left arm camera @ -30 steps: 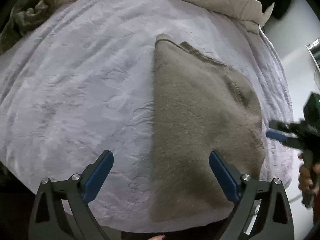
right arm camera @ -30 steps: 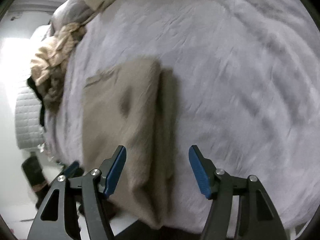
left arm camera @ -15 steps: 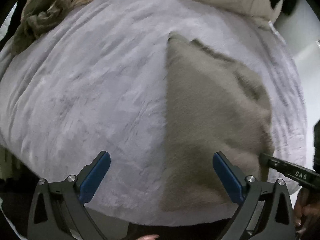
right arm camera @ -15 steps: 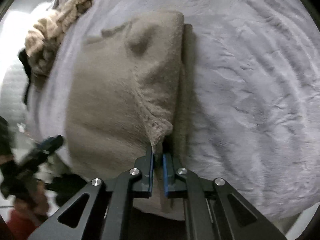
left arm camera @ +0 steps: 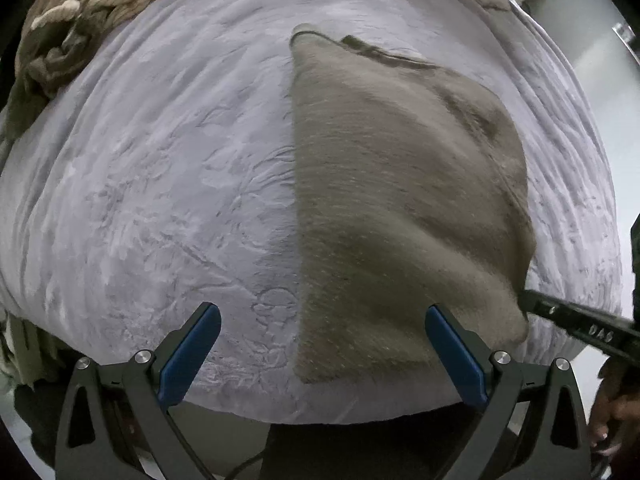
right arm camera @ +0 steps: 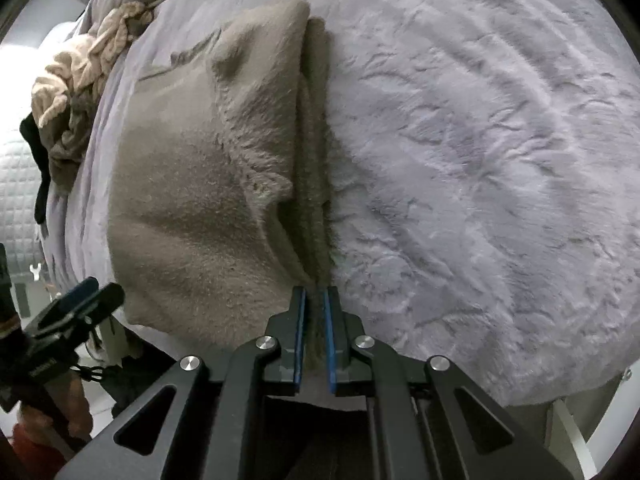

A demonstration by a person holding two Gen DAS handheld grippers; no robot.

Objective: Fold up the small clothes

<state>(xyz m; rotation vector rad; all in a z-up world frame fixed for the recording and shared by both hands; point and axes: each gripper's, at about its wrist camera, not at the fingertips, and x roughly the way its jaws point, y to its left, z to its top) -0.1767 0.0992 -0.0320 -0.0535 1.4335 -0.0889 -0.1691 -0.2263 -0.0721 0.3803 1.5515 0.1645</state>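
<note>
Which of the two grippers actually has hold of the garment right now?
The right gripper: shut on the near edge of the taupe fuzzy garment. The left gripper is wide open, gripping nothing.

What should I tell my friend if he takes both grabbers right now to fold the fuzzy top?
Right gripper: shut on the taupe fuzzy garment, pinching its near corner edge.
Left gripper: open, empty, hovering over the garment's other near corner.
The garment lies on the lavender blanket, already folded lengthwise into a long panel.
Left to do: probably grab the other near corner, fold the near end to the far end, then do the unfolded clothes pile at the back.
</note>
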